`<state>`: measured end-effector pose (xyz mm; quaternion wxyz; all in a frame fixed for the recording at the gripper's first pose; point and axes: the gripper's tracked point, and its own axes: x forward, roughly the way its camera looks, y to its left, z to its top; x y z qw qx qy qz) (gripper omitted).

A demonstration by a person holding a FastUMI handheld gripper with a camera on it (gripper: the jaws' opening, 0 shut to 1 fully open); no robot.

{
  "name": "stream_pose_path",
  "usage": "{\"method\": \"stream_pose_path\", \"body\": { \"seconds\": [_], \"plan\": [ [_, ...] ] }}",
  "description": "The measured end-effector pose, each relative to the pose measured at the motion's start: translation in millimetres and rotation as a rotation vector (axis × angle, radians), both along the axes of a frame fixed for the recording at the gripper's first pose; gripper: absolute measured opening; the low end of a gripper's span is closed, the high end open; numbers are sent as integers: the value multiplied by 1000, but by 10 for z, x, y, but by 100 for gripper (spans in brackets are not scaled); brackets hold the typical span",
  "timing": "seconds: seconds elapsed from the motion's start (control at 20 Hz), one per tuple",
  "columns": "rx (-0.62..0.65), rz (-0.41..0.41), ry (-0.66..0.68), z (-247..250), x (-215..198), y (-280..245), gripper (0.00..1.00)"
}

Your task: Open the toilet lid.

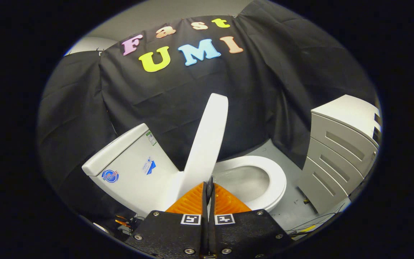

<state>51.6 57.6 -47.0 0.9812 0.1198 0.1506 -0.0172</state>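
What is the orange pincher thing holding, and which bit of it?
The gripper is closed with its orange fingers together at the bottom edge of the raised toilet lid. Whether they pinch that edge or hold nothing cannot be told.

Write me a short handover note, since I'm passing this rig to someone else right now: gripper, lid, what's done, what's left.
Gripper: orange fingers closed together, nothing visibly pinched between them, tips right at the lower edge of the toilet lid.
Lid: raised, standing close to upright between the tank and the seat; bowl exposed.
Done: lid is lifted off the seat.
Left: probably tip it back to rest against the tank, then draw the gripper away.
Nearby: white drawer cabinet beyond the bowl.
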Motion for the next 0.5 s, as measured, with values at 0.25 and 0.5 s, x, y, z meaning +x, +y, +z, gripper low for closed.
{"method": "stream_pose_path", "body": {
  "seconds": [0.25,0.5],
  "plan": [
    [-54,39,-42,162,16,242,0],
    [-95,70,-77,290,38,474,0]
  ]
}}
